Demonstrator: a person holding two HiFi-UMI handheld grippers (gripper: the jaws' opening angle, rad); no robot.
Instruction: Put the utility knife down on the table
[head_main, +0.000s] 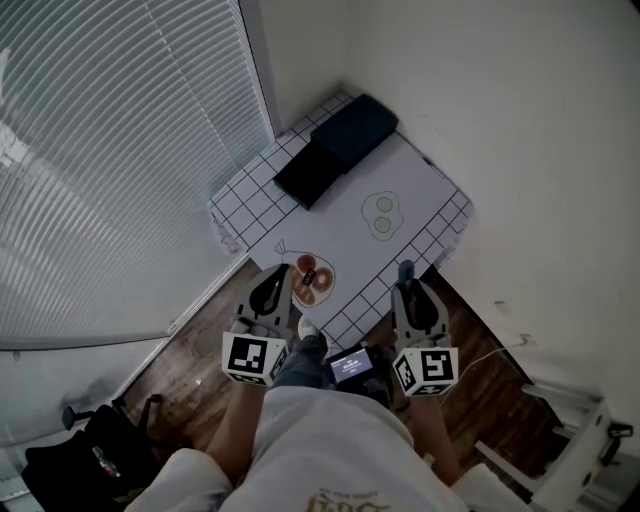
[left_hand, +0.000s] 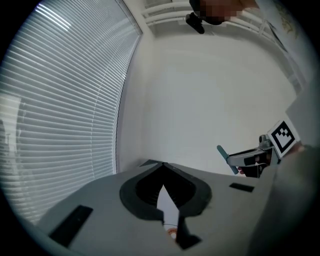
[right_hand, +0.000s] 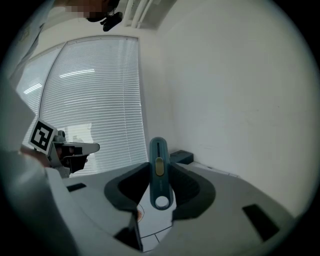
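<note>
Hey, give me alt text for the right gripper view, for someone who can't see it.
The right gripper has its jaws shut on a teal utility knife with a yellow slider, over a white table. Behind are window blinds and a bare wall; the left gripper shows at far left.

Colours on your bench, item by item:

- utility knife: teal body, dull yellow slider.
- right gripper and left gripper: pale grey shells, black pads.
- marker cubes: black-and-white squares.
- table: white, with a black grid along the borders.
- egg drawing: thin dark outline, pale yellow-green yolks.
- round drawing: orange-brown.
- boxes: one navy, one black.
- blinds: white horizontal slats.
- floor: dark brown wood grain.
- wall: plain white.
</note>
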